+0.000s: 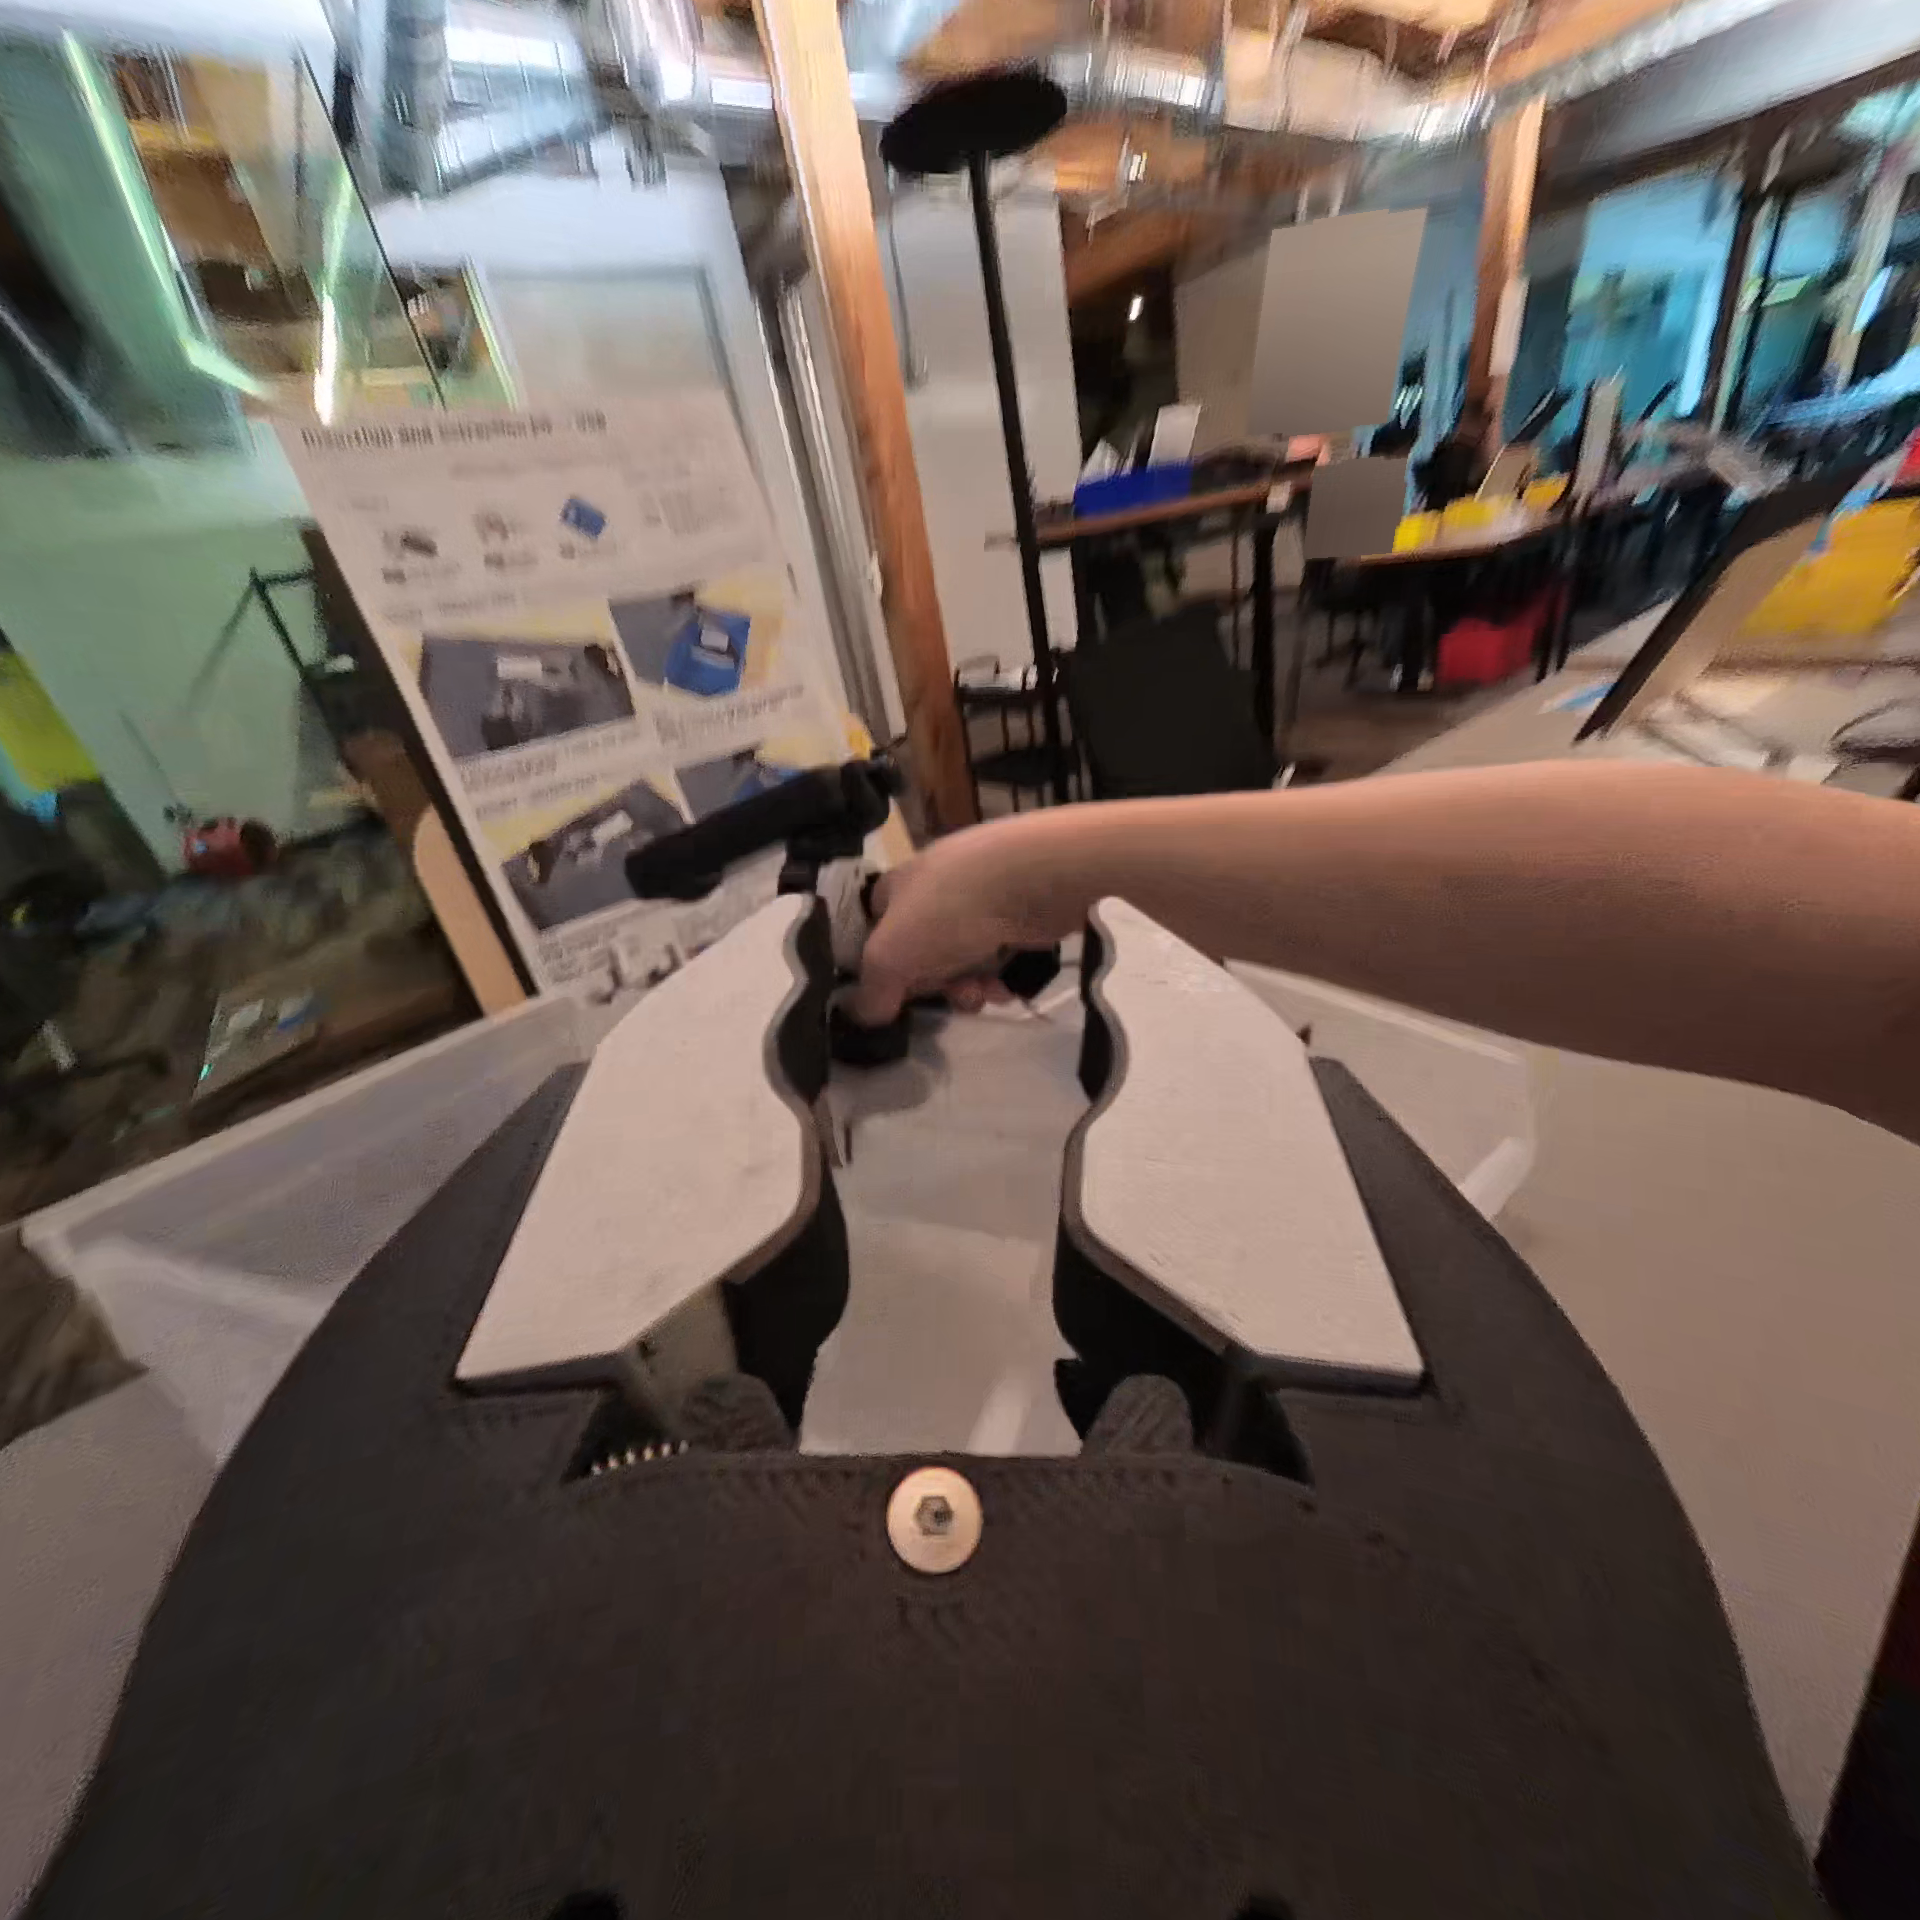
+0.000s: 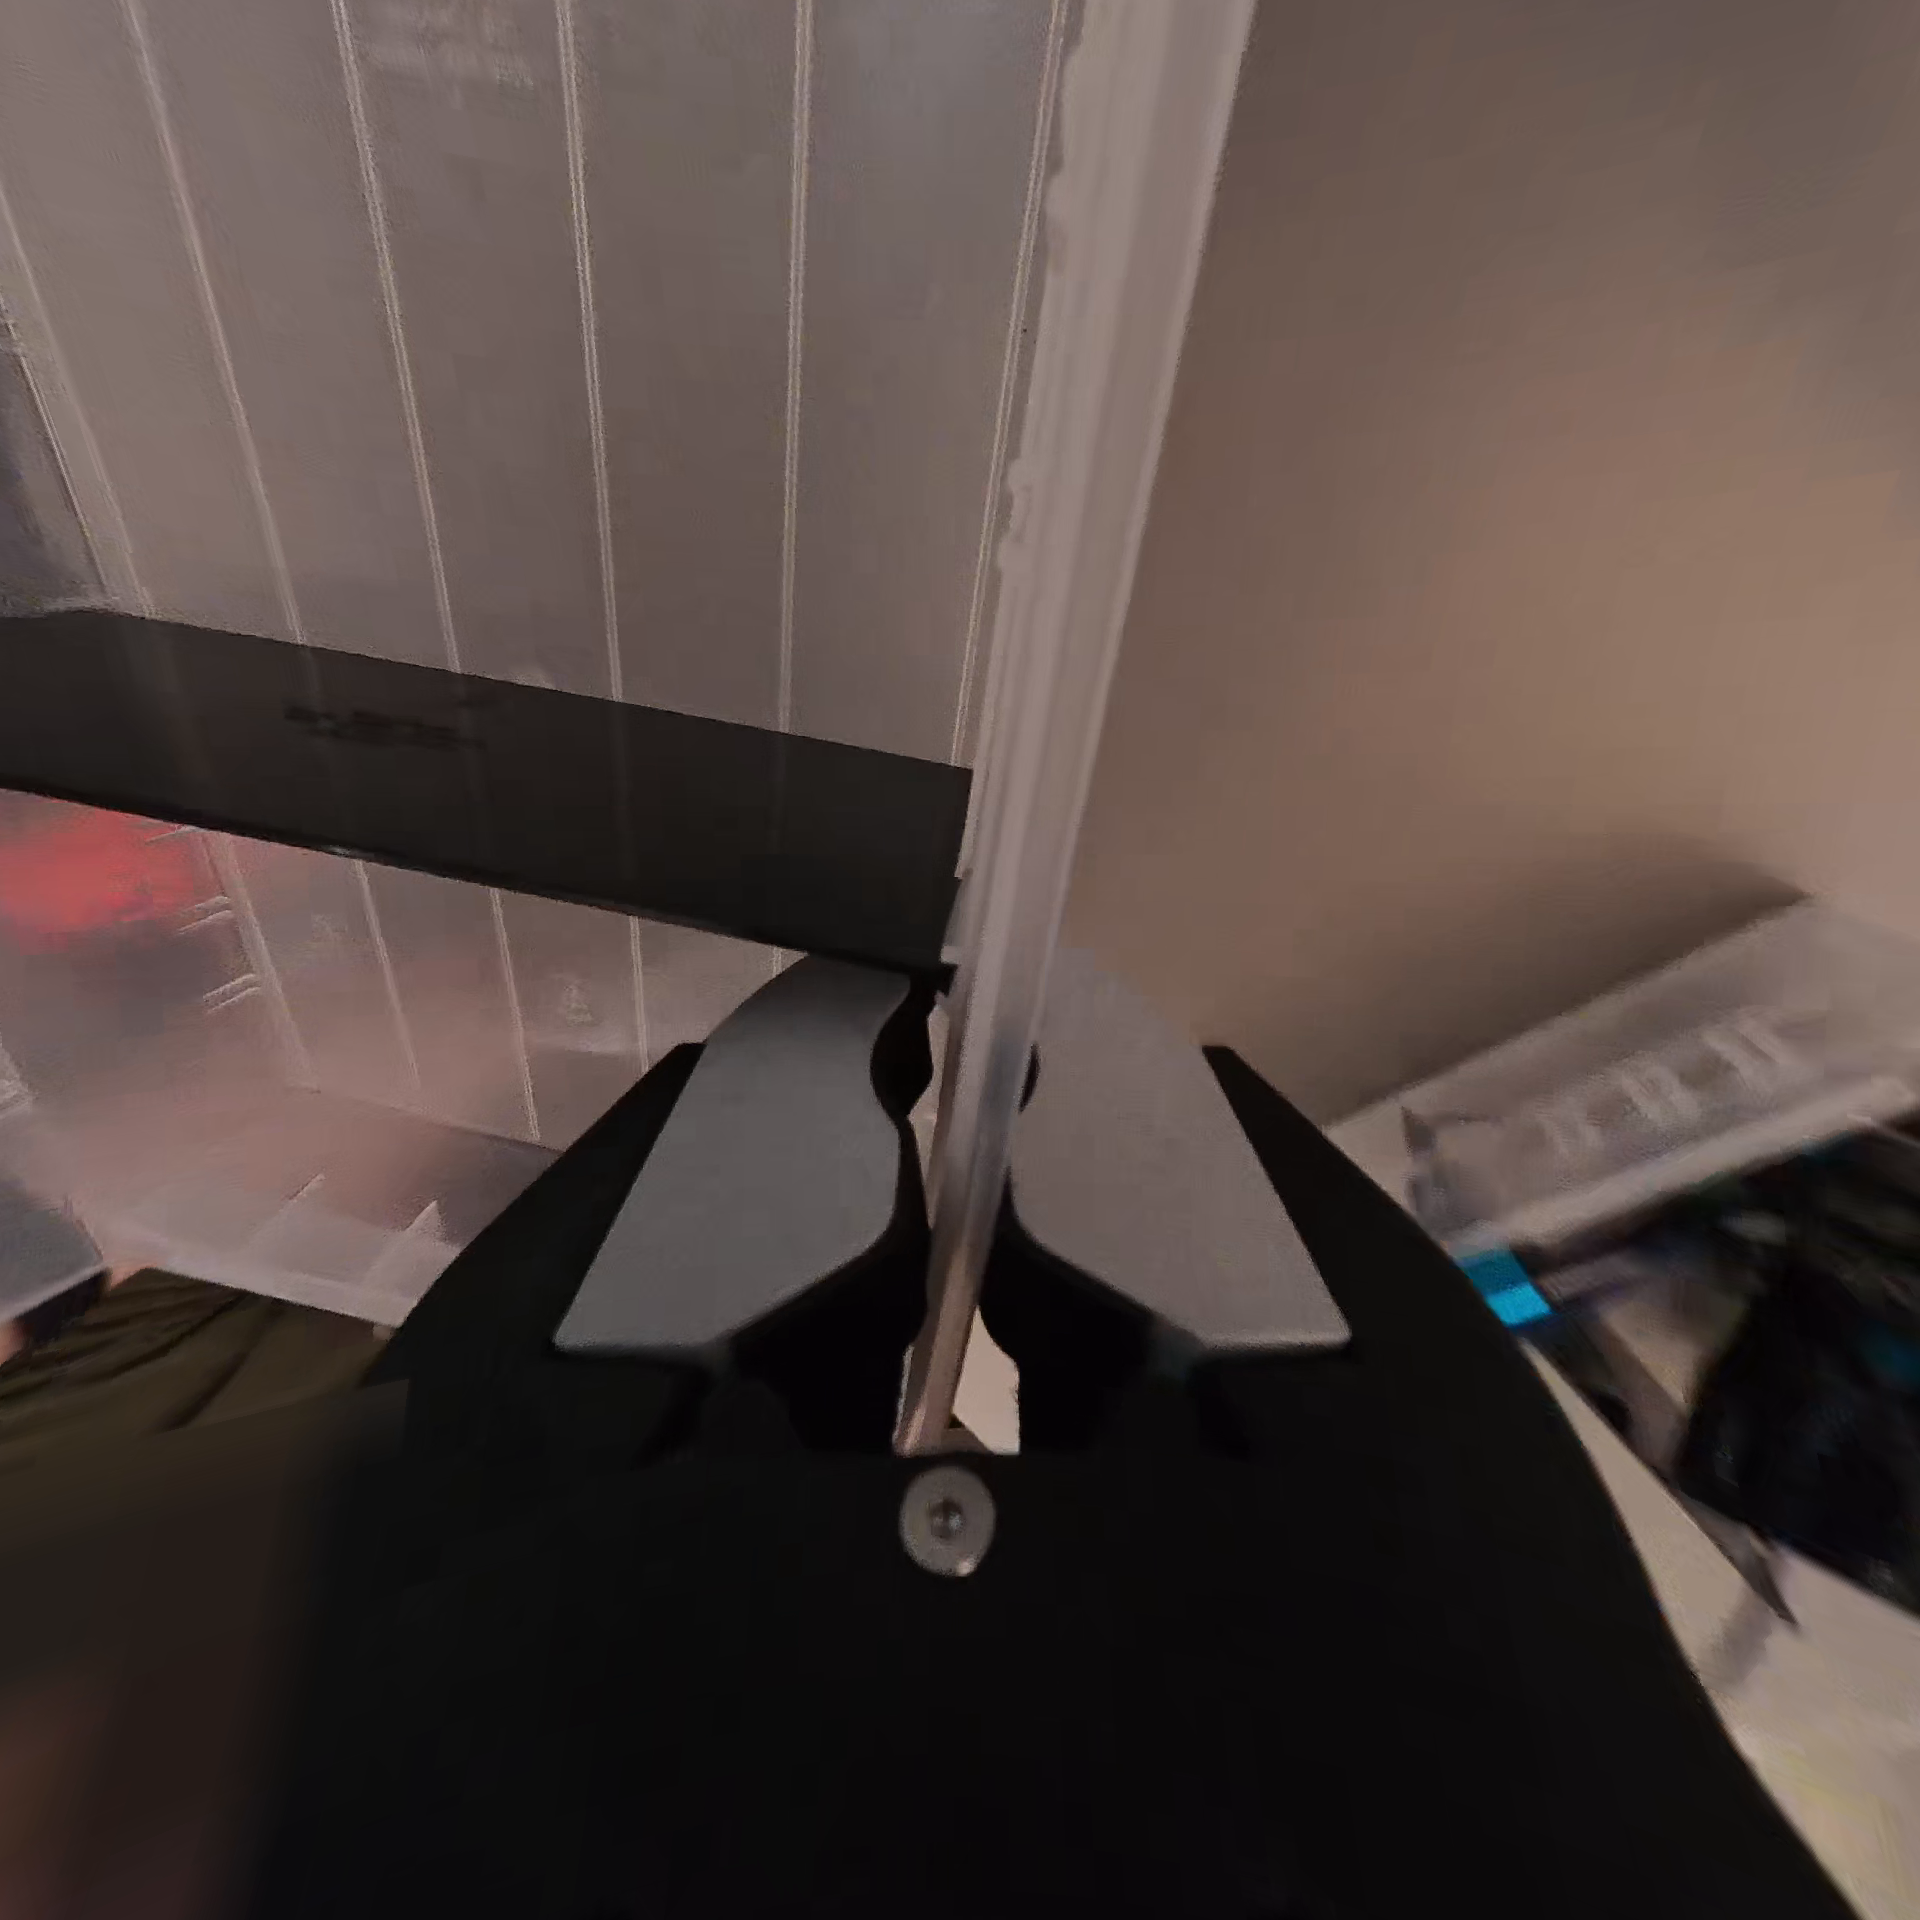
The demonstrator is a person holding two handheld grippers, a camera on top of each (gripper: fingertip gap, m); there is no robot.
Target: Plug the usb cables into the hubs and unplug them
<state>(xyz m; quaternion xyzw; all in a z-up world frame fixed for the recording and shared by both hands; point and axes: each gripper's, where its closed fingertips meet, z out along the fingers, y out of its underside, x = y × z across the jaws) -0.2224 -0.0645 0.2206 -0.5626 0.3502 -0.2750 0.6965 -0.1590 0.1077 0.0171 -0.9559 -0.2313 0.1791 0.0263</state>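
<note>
No USB cable or hub shows clearly. My left gripper (image 1: 951, 997) is open and empty, held over a clear plastic lid (image 1: 935, 1226). Past its tips, a person's hand (image 1: 935, 935) holds my right gripper (image 1: 868, 1034) at the lid's far edge. In the right wrist view, my right gripper (image 2: 966, 1029) is shut on the lid's thin clear edge (image 2: 1081, 520), which runs up between the two fingers. A clear bag (image 2: 1714, 1299) with dark contents and a blue tag lies blurred at the right.
A black bar (image 2: 468, 779) crosses behind the ribbed plastic. The person's forearm (image 1: 1455, 914) reaches in from the right above the lid. A poster board (image 1: 540, 665), a wooden post (image 1: 862, 416) and work tables (image 1: 1455, 540) stand beyond. Some 25 cm of space lies between my two pairs of fingers.
</note>
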